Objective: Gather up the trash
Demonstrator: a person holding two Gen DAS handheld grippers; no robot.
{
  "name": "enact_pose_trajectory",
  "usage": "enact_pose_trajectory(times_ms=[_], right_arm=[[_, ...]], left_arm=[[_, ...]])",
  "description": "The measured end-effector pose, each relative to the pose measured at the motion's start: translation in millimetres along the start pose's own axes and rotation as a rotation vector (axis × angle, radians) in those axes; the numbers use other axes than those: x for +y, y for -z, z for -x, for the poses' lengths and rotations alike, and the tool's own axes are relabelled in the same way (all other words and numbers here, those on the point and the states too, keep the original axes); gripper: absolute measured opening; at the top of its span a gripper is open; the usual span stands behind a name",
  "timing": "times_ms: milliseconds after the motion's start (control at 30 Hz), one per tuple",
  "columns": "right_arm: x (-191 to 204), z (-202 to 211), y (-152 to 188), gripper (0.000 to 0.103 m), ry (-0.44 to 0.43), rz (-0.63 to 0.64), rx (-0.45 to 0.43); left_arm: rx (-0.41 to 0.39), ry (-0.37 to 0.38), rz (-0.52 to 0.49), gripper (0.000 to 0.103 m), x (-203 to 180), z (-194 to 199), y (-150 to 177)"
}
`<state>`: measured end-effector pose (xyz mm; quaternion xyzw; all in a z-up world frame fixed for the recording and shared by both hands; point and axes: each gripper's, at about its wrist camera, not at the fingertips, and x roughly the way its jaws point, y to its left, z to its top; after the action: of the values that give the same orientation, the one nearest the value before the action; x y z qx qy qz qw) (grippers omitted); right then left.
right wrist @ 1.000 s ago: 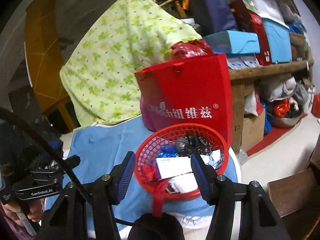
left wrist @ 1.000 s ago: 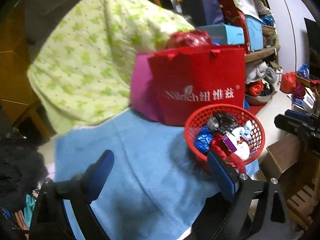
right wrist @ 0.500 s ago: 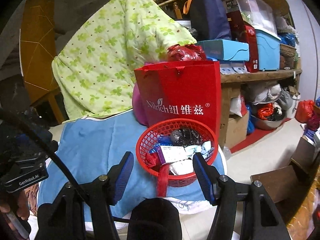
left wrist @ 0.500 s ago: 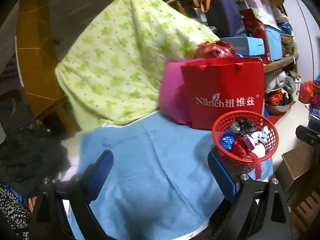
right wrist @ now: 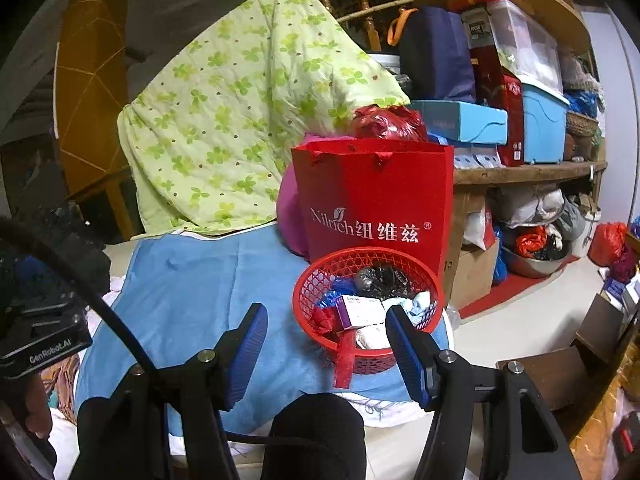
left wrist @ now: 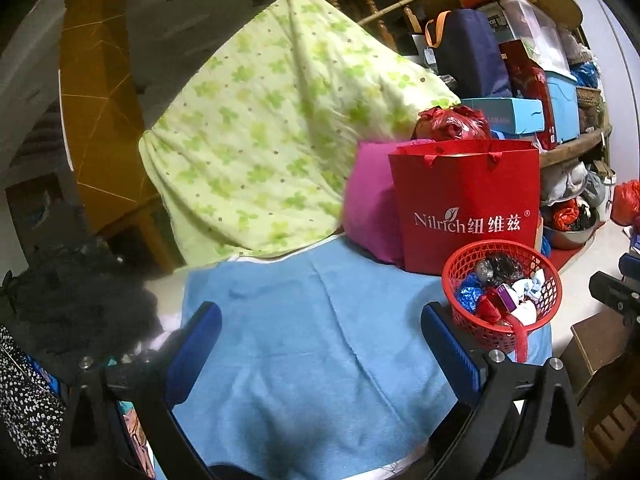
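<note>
A red mesh basket [left wrist: 544, 276] [right wrist: 320, 280] sits at the right end of a blue cloth [left wrist: 300, 340] [right wrist: 192, 280]. It holds several pieces of trash: blue foil, a black bag, a purple-and-white box [right wrist: 360, 310], white paper, a red ribbon [right wrist: 346, 354] hanging over its front rim. My left gripper [left wrist: 320, 344] is open and empty, back from the cloth, left of the basket. My right gripper [right wrist: 326, 344] is open and empty, just in front of the basket.
A red Nilrich paper bag [left wrist: 468, 204] [right wrist: 376, 200] stands right behind the basket, with a pink cushion [left wrist: 370, 208] beside it. A green patterned quilt [left wrist: 272, 140] hangs behind. Cluttered shelves [right wrist: 528, 168] stand to the right. Dark wooden furniture [right wrist: 560, 376] is at lower right.
Both grippers have pulled back from the basket, which now looks smaller and farther. The left view has swung left, showing more cloth and quilt. Both stay open.
</note>
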<state>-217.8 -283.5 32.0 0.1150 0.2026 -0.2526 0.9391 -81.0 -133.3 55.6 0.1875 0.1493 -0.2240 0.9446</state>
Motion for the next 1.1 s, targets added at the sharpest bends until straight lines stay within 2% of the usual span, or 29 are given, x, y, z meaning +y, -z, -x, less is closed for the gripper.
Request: enact_pose_trajectory(times_ms=[600, 1100], right_arm=[[-4.4, 21.4, 5.6, 0.066, 0.009, 0.034, -0.011], [-26.1, 30.4, 6.4, 0.066, 0.035, 0.008, -0.025]], left_arm=[[-0.033, -0.008, -0.016, 0.1, -7.4, 22.1, -7.4], [-0.022, 0.044, -0.073, 0.1, -38.6, 32.1, -5.3]])
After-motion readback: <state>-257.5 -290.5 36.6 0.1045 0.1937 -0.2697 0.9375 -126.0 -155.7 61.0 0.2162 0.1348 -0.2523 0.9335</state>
